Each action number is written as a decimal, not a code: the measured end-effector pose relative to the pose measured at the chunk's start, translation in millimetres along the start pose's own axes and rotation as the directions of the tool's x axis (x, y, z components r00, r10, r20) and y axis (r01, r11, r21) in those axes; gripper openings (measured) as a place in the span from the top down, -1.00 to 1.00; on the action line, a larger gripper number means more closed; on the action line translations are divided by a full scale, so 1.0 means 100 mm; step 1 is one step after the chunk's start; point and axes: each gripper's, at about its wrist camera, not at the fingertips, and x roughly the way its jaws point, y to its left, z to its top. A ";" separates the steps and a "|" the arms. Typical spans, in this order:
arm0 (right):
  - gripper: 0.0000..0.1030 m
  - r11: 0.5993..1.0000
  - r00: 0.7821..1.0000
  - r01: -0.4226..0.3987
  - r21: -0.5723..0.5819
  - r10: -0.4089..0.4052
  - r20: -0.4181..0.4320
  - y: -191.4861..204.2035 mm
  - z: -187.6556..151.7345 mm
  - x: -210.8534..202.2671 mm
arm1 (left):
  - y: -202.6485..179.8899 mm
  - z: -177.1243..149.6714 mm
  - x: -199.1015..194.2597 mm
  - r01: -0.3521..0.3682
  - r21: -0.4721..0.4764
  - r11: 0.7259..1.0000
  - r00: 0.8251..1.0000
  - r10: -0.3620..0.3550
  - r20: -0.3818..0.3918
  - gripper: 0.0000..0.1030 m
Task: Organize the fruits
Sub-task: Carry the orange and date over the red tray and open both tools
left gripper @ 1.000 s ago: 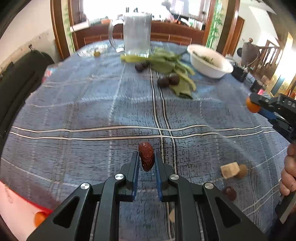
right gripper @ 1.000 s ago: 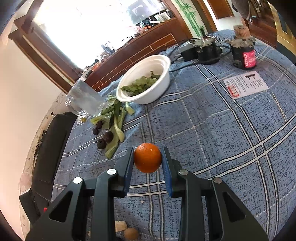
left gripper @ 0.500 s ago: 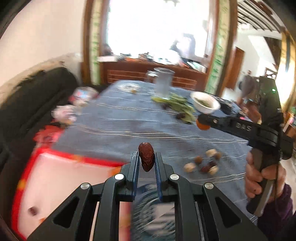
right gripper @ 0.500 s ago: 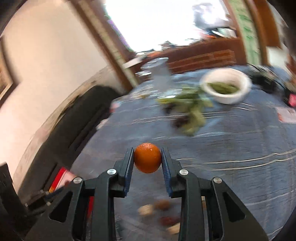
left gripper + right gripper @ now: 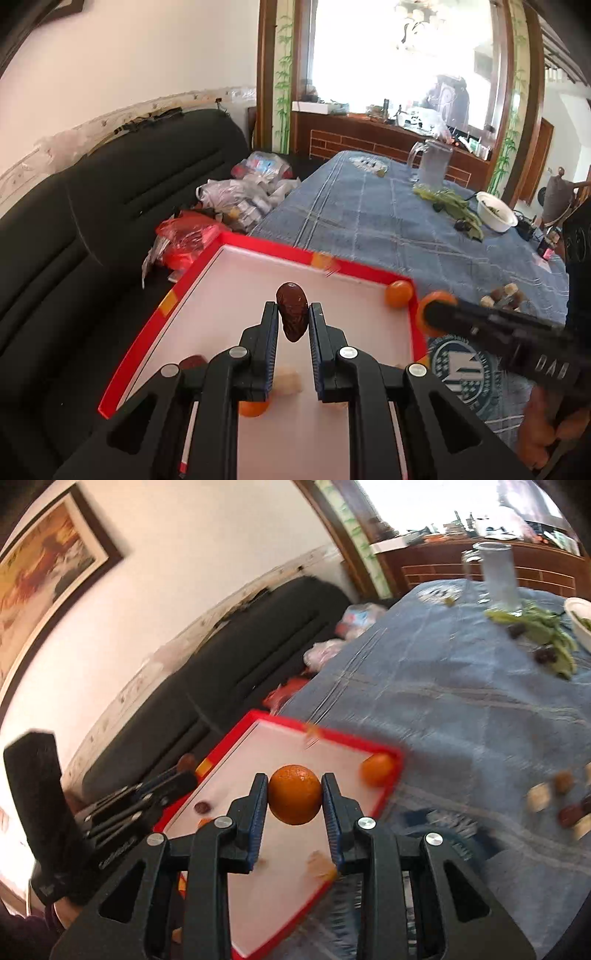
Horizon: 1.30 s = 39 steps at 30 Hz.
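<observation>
My left gripper (image 5: 292, 321) is shut on a dark red date (image 5: 292, 310), held over the white floor of a red-rimmed tray (image 5: 269, 248). My right gripper (image 5: 295, 794) is shut on a small orange (image 5: 294, 794), also above that tray (image 5: 332, 734). In the left wrist view the right gripper (image 5: 428, 315) comes in from the right at the tray's right rim with its orange (image 5: 436, 299). An orange (image 5: 398, 294) lies in the tray's far right corner, seen also from the right wrist as an orange (image 5: 377, 769). Another orange (image 5: 253, 408), a date (image 5: 192, 362) and pale pieces lie in the tray.
A blue checked tablecloth (image 5: 369, 214) covers the table beyond the tray. On it are several loose fruits (image 5: 502, 293), greens (image 5: 454, 206), a white bowl (image 5: 496, 212) and a glass jug (image 5: 434, 164). A black sofa (image 5: 92, 229) with plastic bags (image 5: 236, 199) stands left.
Both grippers swung left from over the tablecloth to above the red tray, each keeping its fruit. The sofa and tray have come into view.
</observation>
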 end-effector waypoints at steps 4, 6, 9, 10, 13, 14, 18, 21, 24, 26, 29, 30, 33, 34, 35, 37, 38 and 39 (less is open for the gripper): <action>0.39 0.999 0.999 0.007 -0.032 -0.009 -0.043 0.15 -0.19 0.22 | 0.16 -0.11 -0.01 -0.019 0.000 1.000 1.000 0.019 -0.008 0.71; 0.39 0.999 0.999 -0.003 -0.035 0.001 -0.052 0.17 -0.26 0.28 | 0.21 -0.13 0.03 -0.032 -0.005 0.999 0.999 0.032 -0.016 0.71; 0.38 0.999 0.998 -0.033 -0.039 0.031 -0.053 0.14 -0.34 0.38 | 0.27 -0.16 0.04 -0.049 -0.017 0.999 0.999 0.049 -0.019 0.71; 0.39 0.998 0.998 -0.038 -0.043 0.036 -0.049 0.12 -0.36 0.40 | 0.28 -0.17 0.04 -0.057 -0.018 0.998 0.998 0.057 -0.018 0.71; 0.38 0.998 0.998 -0.051 -0.038 0.049 -0.048 0.04 -0.40 0.41 | 0.33 -0.18 0.07 -0.083 -0.031 0.996 0.996 0.082 -0.019 0.71; 0.38 0.998 0.998 -0.047 -0.035 0.045 -0.047 0.02 -0.41 0.40 | 0.34 -0.19 0.08 -0.091 -0.031 0.995 0.996 0.090 -0.020 0.71; 0.38 0.999 0.998 -0.037 -0.029 0.035 -0.049 -0.02 -0.42 0.39 | 0.33 -0.24 0.15 -0.105 -0.024 0.994 0.993 0.104 -0.046 0.71; 0.38 0.998 0.998 -0.026 -0.055 0.022 -0.063 0.03 -0.45 0.42 | 0.32 -0.25 0.17 -0.111 -0.018 0.994 0.992 0.110 -0.056 0.71; 0.38 0.996 0.997 -0.025 -0.086 0.018 -0.079 0.10 -0.50 0.46 | 0.31 -0.27 0.19 -0.124 -0.012 0.992 0.990 0.123 -0.064 0.71; 0.38 0.994 0.996 -0.010 -0.112 0.000 -0.089 0.15 -0.54 0.50 | 0.31 -0.30 0.22 -0.128 -0.007 0.992 0.989 0.127 -0.079 0.70; 0.38 0.989 0.994 0.008 -0.147 -0.024 -0.105 0.20 -0.59 0.55 | 0.29 -0.34 0.26 -0.133 0.003 0.991 0.986 0.133 -0.100 0.69; 0.38 0.988 0.993 0.013 -0.155 -0.030 -0.111 0.21 -0.60 0.57 | 0.28 -0.36 0.27 -0.136 0.008 0.991 0.985 0.136 -0.106 0.69; 0.38 0.986 0.991 0.026 -0.167 -0.047 -0.123 0.22 -0.62 0.59 | 0.24 -0.37 0.26 -0.145 0.022 0.989 0.984 0.146 -0.103 0.68; 0.38 0.986 0.991 0.025 -0.167 -0.046 -0.123 0.22 -0.61 0.59 | 0.23 -0.37 0.27 -0.145 0.025 0.989 0.984 0.147 -0.104 0.68; 0.38 0.986 0.991 0.027 -0.167 -0.049 -0.124 0.21 -0.62 0.59 | 0.23 -0.37 0.27 -0.150 0.027 0.988 0.983 0.152 -0.106 0.68; 0.37 0.985 0.991 0.034 -0.169 -0.056 -0.122 0.21 -0.63 0.59 | 0.22 -0.38 0.26 -0.160 0.030 0.987 0.981 0.162 -0.105 0.67; 0.37 0.985 0.991 0.038 -0.169 -0.059 -0.122 0.21 -0.63 0.58 | 0.22 -0.38 0.26 -0.162 0.031 0.986 0.981 0.164 -0.104 0.67; 0.37 0.984 0.990 0.044 -0.170 -0.066 -0.122 0.22 -0.63 0.59 | 0.21 -0.39 0.25 -0.165 0.033 0.986 0.980 0.168 -0.104 0.66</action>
